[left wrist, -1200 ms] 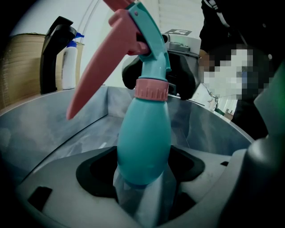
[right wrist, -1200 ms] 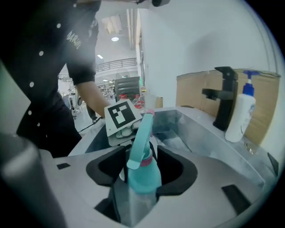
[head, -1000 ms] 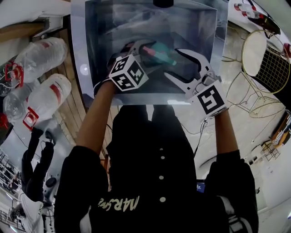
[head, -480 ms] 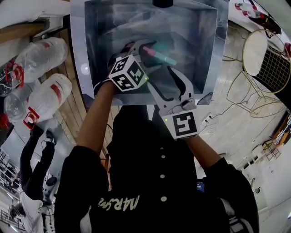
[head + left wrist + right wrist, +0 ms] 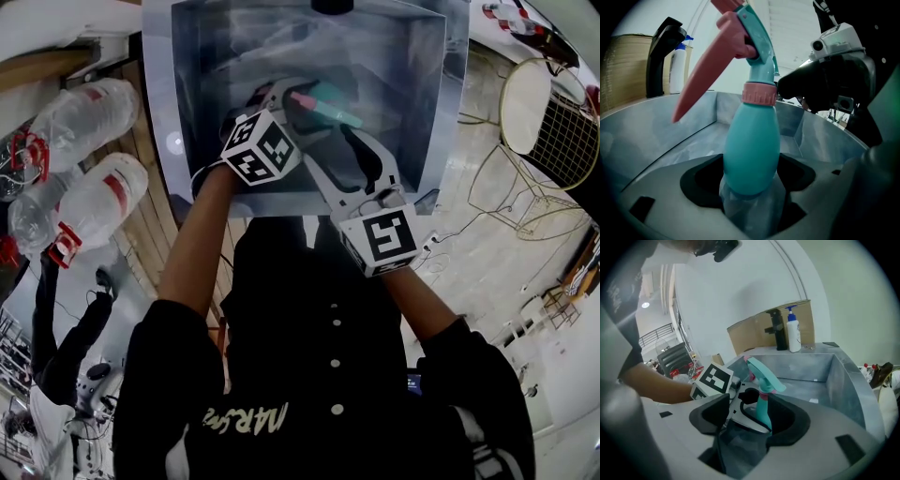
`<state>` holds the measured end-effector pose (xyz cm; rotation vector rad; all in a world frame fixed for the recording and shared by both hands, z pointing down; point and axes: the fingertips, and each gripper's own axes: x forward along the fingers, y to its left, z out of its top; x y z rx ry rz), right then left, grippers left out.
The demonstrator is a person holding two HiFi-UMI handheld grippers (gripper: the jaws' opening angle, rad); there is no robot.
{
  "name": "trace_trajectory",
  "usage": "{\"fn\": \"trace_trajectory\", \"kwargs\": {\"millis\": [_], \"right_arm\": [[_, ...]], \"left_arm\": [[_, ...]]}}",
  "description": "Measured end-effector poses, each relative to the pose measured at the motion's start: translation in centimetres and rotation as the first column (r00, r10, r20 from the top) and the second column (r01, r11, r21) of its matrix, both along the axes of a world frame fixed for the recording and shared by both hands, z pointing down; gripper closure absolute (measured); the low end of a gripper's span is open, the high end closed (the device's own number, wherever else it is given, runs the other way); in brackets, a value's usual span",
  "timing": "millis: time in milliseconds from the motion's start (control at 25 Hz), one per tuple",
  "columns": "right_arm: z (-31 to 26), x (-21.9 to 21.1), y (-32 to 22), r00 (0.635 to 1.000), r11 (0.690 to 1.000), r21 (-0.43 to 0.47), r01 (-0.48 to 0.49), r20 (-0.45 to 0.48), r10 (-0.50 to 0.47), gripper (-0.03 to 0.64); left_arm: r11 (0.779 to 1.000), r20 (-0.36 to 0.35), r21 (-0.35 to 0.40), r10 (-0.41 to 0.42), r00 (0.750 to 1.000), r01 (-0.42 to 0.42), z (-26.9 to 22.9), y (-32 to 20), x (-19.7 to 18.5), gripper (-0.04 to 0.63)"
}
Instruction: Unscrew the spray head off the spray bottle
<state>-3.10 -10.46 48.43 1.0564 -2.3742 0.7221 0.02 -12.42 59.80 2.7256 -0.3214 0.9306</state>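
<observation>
A teal spray bottle with a pink collar and pink trigger stands tilted over the grey bin. My left gripper is shut on the bottle's body, its pads tight on both sides. In the head view the teal spray head sticks out up and to the right of it. My right gripper has just been closing, its jaws still wide with the bottle's neck between them. The right pad lies close to the neck and the left pad stands clear of it.
Large clear water bottles lie on the wooden top left of the bin. A round wire rack stands on the floor to the right. Behind the bin a cardboard box backs a white pump bottle and a black one.
My right gripper has swung in from the right and rolled, so its jaws now straddle the bottle's neck. The left gripper and the bottle have stayed put.
</observation>
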Motion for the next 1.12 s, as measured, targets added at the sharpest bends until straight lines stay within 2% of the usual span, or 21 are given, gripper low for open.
{"fn": "trace_trajectory", "kwargs": {"millis": [240,480,640,800,920,1120], "right_arm": [[0.3,0.3,-1.3,0.998,0.998,0.025,-0.057,-0.024,0.058,0.380],[0.4,0.9,-2.3,0.996,0.996,0.040,-0.085,-0.032,0.086,0.370],[0.5,0.4,-3.0,0.998,0.996,0.063,-0.062,-0.020,0.063,0.350],[0.5,-0.5,-3.0,0.999,0.996,0.083,0.023,0.042,-0.026,0.307],[0.3,-0.7,-3.1,0.994,0.997,0.060,0.053,0.093,-0.058,0.295],[0.6,-1.0,-3.7,0.996,0.994,0.092,0.052,0.070,-0.059,0.290]], "left_arm": [[1.000,0.002,-0.008,-0.013,1.000,0.013,-0.1,0.0,0.1,0.225],[1.000,0.017,0.001,0.002,1.000,-0.002,0.0,0.2,0.4,0.225],[1.000,0.017,0.001,0.002,1.000,-0.002,0.0,0.1,0.4,0.225],[1.000,0.015,-0.002,0.000,1.000,0.000,0.0,0.1,0.4,0.225],[1.000,0.013,-0.004,0.001,1.000,-0.001,0.0,0.1,0.5,0.225],[1.000,0.017,-0.004,0.001,1.000,-0.001,0.0,0.1,0.5,0.225]]}}
